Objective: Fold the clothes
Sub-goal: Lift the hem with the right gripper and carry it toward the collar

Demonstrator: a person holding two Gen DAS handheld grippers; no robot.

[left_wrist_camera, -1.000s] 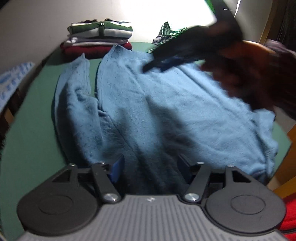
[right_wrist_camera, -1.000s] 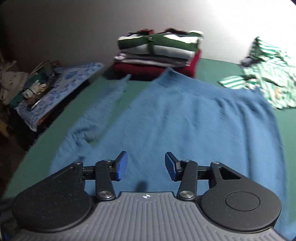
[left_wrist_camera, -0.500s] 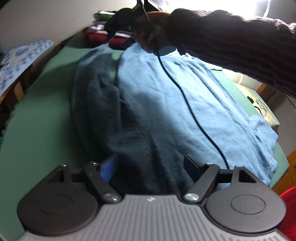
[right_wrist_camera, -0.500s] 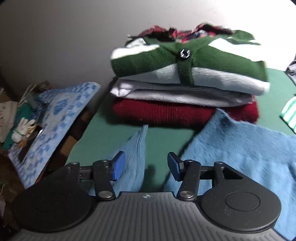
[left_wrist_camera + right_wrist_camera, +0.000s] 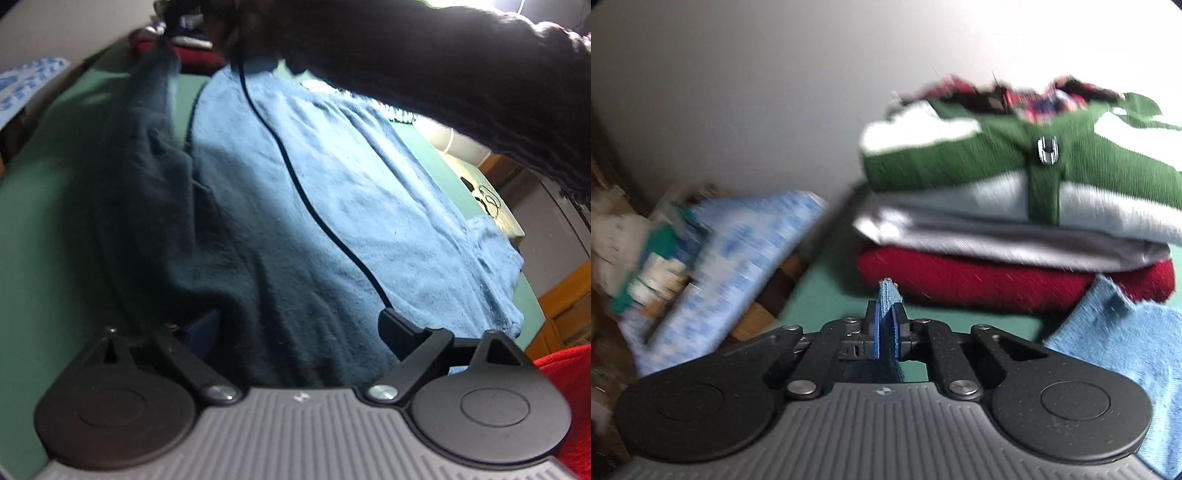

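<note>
right hand-held gripper (image 5: 885,334) pinches the blue sweater's (image 5: 332,177) sleeve tip (image 5: 887,291) beside the folded stack (image 5: 1015,221); left hand-held gripper (image 5: 299,332) spread; next, likely fold the sleeve across.

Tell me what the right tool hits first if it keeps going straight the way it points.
Probably the red sweater at the bottom of the folded stack. The right tool, shut on the blue sleeve, aims low across the green table at it. Depth is unclear in the blur.
</note>
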